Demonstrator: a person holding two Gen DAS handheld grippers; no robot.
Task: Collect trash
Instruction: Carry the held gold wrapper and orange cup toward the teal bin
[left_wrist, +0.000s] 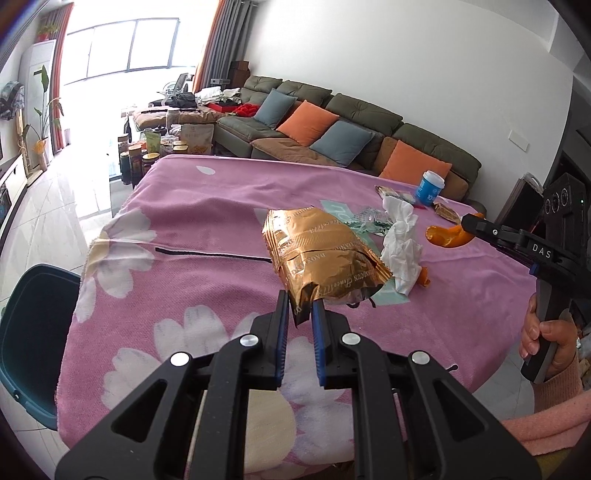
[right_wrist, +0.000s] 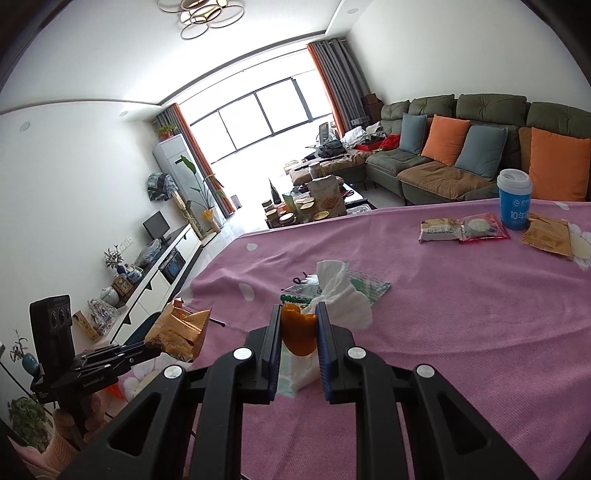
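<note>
The left claw (left_wrist: 300, 308) pinched a corner of a crinkled gold foil bag (left_wrist: 321, 254), lifted above the pink, flower-printed fleecy surface (left_wrist: 207, 221). The right claw (right_wrist: 298, 325) clamped a curled orange peel (right_wrist: 300, 334). A crumpled white tissue (left_wrist: 400, 242) lay at the bag's three o'clock, beside clear plastic wrappers (left_wrist: 369, 218).

Bright daylight, blown-out window (right_wrist: 266, 118), fisheye bending, dark vignetted corners, sharp focus
</note>
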